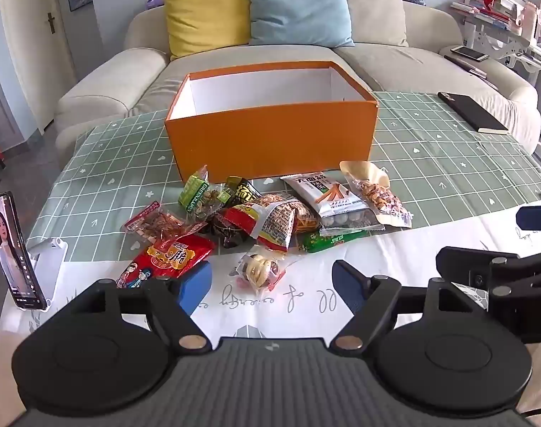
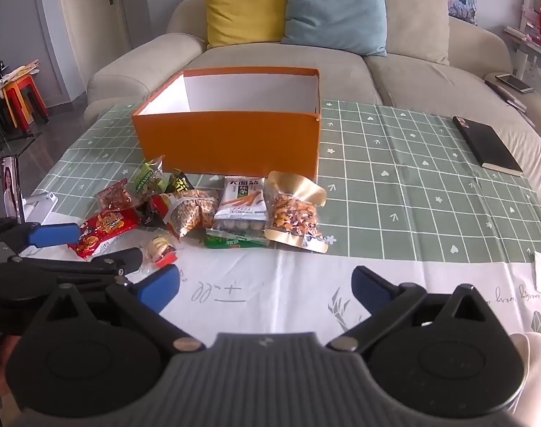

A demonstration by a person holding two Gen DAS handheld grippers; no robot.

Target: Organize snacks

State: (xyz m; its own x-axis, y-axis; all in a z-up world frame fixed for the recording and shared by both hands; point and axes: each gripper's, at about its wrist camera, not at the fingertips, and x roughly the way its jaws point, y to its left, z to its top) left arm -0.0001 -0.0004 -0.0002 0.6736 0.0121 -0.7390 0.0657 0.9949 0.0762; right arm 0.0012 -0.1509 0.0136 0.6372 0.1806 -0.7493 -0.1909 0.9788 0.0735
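An open orange box (image 1: 270, 142) with a white inside stands on the table, also in the right wrist view (image 2: 231, 142). A pile of snack packets lies in front of it: a red packet (image 1: 174, 254), a white packet (image 1: 327, 195), a nut bag (image 1: 380, 195) and a small clear packet (image 1: 259, 268). The same nut bag (image 2: 295, 219) and red packet (image 2: 106, 229) show in the right wrist view. My left gripper (image 1: 272, 283) is open and empty just short of the pile. My right gripper (image 2: 265, 286) is open and empty, nearer than the pile.
A phone on a white stand (image 1: 12, 252) is at the table's left. A black notebook (image 1: 473, 112) lies at the far right. A sofa with cushions (image 1: 291, 10) is behind the table. A green checked cloth (image 2: 412, 185) covers the far half.
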